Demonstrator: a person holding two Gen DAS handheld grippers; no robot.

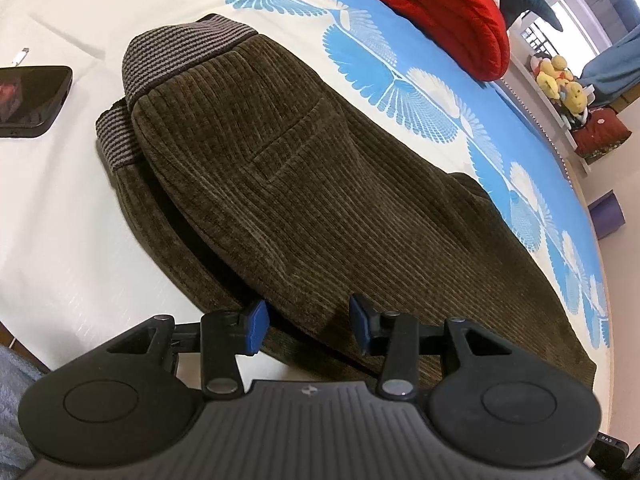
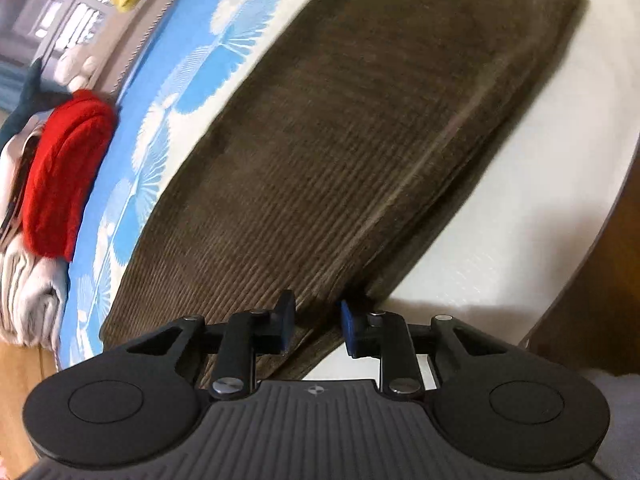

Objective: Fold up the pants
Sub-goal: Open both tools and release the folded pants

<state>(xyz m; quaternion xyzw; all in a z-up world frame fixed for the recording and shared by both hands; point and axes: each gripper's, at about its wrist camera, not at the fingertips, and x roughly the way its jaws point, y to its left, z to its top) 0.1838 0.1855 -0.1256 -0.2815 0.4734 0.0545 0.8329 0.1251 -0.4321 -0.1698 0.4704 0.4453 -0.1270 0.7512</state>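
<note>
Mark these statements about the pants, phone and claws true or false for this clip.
1. The pants are brown corduroy with a striped waistband. True.
2. A phone lies on top of the pants. False: it lies beside them on the white cover.
3. The left claw hangs over bare sheet, clear of the pants. False: it straddles their near edge.
4. The right claw has pants fabric between its pads. True.
5. A red garment lies on the blue patterned area. True.

Bare white sheet (image 1: 60,220) left of the pants (image 1: 300,200); phone (image 1: 34,98) blocks its far end
</note>
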